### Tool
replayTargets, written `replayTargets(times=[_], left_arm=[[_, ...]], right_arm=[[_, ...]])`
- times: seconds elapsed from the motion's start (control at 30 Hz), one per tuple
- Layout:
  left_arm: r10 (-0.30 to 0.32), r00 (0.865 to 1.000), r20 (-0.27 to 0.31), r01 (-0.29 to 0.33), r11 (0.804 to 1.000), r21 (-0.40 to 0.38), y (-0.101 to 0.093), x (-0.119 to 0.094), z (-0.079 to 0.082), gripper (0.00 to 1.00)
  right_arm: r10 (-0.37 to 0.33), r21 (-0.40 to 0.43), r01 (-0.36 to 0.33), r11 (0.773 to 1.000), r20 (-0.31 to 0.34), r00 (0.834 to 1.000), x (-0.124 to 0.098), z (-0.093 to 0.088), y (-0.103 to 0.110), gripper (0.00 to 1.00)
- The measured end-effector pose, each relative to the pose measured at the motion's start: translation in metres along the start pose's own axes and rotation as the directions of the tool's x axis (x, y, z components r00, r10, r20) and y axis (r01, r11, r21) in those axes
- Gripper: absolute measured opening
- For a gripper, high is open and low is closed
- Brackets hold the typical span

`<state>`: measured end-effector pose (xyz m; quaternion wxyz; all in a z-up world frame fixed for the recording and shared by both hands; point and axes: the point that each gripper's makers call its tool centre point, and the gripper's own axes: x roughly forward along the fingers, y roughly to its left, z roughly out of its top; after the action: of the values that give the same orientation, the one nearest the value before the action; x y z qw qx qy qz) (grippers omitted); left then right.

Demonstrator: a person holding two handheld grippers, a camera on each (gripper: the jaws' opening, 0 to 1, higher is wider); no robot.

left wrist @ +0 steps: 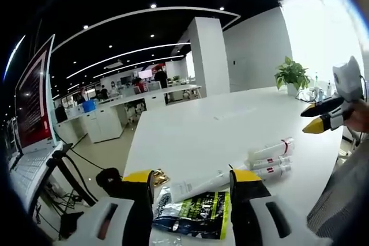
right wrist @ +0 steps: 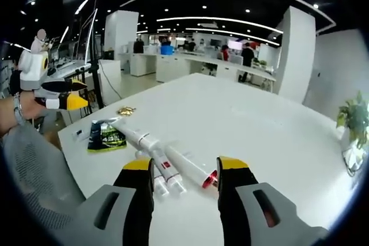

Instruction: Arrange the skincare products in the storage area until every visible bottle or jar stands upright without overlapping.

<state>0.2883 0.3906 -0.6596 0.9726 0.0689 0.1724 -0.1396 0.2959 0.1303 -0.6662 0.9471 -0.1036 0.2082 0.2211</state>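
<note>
Several white skincare tubes lie flat on the white table (left wrist: pixel 230 119). In the left gripper view a long tube (left wrist: pixel 202 182) lies just past my jaws, with three shorter red-banded tubes (left wrist: pixel 271 162) side by side to its right. In the right gripper view the long tube (right wrist: pixel 144 139), a red-ended tube (right wrist: pixel 193 171) and shorter tubes (right wrist: pixel 167 184) lie just ahead. My left gripper (left wrist: pixel 191 180) is open and holds nothing; it also shows at the left (right wrist: pixel 86 96). My right gripper (right wrist: pixel 185 168) is open above the tubes, and shows as well at the right (left wrist: pixel 307 120).
A dark and green sachet (left wrist: pixel 193 211) (right wrist: pixel 106 136) and a small gold wrapper (left wrist: pixel 158 177) (right wrist: pixel 125 110) lie near the table corner. A potted plant (left wrist: pixel 291 76) (right wrist: pixel 354 119) stands at the far edge. A screen on a stand (left wrist: pixel 34 102) is beside the table.
</note>
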Motion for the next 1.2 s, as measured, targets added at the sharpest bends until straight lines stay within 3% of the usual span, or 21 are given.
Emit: replayTargets(times=[0.17, 0.33, 0.83, 1.2], left_arm=[[-0.013, 1.0, -0.027, 0.013, 0.999, 0.029, -0.004, 0.003, -0.005, 0.54], [-0.017, 0.999, -0.039, 0.019, 0.998, 0.054, -0.004, 0.003, -0.008, 0.54], [-0.021, 0.999, -0.048, 0.023, 0.999, 0.027, 0.001, 0.004, -0.009, 0.51], [-0.145, 0.986, -0.082, 0.153, 0.983, 0.102, -0.027, 0.011, 0.004, 0.51]], right_arm=[[-0.014, -0.028, 0.013, 1.0, -0.033, 0.999, 0.001, -0.006, -0.002, 0.4], [-0.018, -0.026, 0.017, 1.0, -0.023, 1.0, -0.002, -0.003, -0.002, 0.39], [-0.021, -0.02, 0.02, 1.0, -0.027, 0.999, -0.003, -0.004, -0.004, 0.38], [-0.008, -0.043, 0.006, 0.999, -0.032, 0.999, -0.003, -0.004, -0.001, 0.37]])
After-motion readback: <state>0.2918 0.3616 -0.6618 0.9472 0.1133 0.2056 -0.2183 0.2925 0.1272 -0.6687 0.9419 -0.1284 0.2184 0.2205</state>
